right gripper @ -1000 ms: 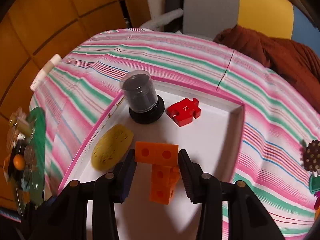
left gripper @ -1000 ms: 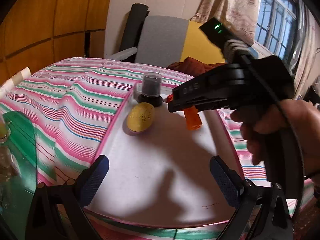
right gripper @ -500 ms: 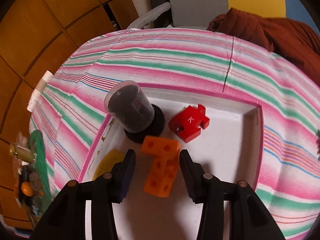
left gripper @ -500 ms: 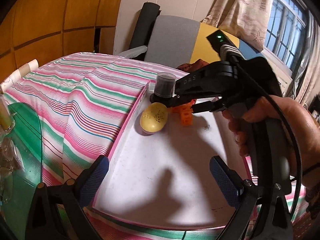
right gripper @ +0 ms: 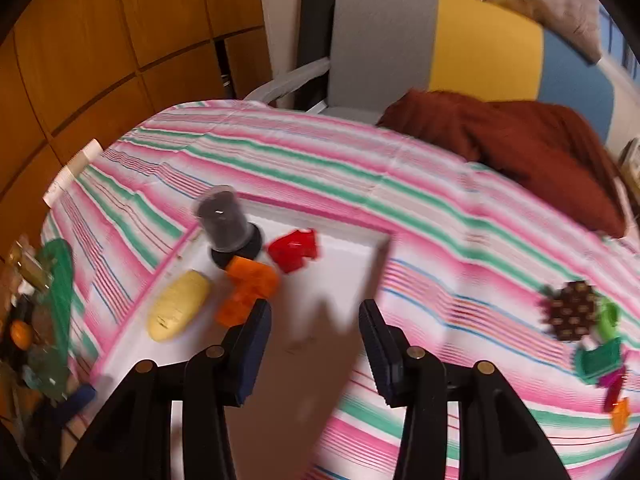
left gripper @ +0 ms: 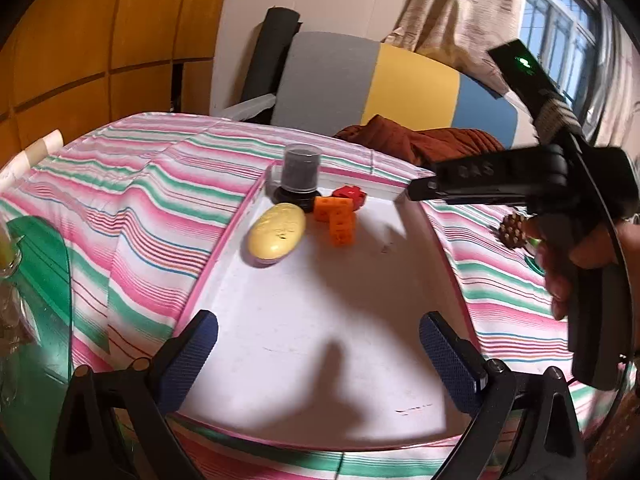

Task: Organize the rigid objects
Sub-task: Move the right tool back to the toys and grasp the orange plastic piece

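White tray (left gripper: 320,320) w/ pink rim sits on the striped tablecloth (left gripper: 140,208), and its contents are all bunched at the far-left corner, well ahead of the left gripper (left gripper: 318,356): a dark cylindrical container (left gripper: 300,172) upright on a black round base, a yellow oval piece (left gripper: 276,236) just nearer and beside the left rim, an orange block piece (left gripper: 336,216) touching or nearly touching the oval's right side, and a red puzzle piece (left gripper: 352,194) behind the orange one. Left gripper's jaws stand wide apart w/ nothing between them, hovering over the tray's near end. Right gripper (right gripper: 314,344) has its jaws apart and empty too (the orange block piece (right gripper: 248,292) lies just ahead-left of its left finger, not between the pads); in the left wrist view it shows at the right, held in a hand (left gripper: 576,256) above the tray's right rim. The near and right parts of the tray floor are bare, only shadows on them. Off to the right of the right gripper, outside the tray on the cloth, lie a brown spiky piece (right gripper: 572,312) and a cluster of green, pink and orange bits (right gripper: 604,364), blurred. A chair (right gripper: 400,48) stands past the table's far edge.
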Motion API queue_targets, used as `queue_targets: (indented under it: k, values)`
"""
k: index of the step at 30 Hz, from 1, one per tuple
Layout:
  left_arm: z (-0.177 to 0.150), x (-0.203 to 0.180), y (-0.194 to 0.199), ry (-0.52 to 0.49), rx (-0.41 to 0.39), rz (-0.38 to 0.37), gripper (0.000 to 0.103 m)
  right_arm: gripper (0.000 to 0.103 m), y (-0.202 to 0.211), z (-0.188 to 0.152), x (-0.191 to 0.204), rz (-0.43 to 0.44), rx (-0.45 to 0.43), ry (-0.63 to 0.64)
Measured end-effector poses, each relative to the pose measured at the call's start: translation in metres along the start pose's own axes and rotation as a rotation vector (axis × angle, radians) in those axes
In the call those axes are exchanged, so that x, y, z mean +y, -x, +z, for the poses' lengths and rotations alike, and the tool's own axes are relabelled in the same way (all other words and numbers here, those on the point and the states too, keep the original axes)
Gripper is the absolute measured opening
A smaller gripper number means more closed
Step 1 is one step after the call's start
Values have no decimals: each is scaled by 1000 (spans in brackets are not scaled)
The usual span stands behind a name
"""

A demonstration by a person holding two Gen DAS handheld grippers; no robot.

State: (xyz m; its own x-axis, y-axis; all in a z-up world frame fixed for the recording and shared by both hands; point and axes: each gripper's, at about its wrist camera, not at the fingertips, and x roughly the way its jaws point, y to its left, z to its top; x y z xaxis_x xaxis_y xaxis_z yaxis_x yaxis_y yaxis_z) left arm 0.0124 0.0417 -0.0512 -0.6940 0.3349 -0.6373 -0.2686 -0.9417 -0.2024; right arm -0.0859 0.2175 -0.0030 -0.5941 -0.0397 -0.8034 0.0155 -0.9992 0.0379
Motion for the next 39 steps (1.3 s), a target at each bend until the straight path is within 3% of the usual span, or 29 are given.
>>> queue_targets:
  k: [11,23,30,34,39]
  values:
    - [-8,-34,5,-94,14,-57,102,46,24,-46,-69,-114,32,-62]
    - [-13,-72,14,-197,16,-117,102,46,30,-108,-166,-222,180,-280]
    - [-18,-98,14,-270,21,-143,102,46,61,-128,-248,-257,154,-507]
    - [-21,-111,15,-318,27,-155,102,46,74,-133,-282,-293,139,-572]
    - [-24,-123,18,-357,19,-168,102,46,98,-137,-342,-394,57,-669]
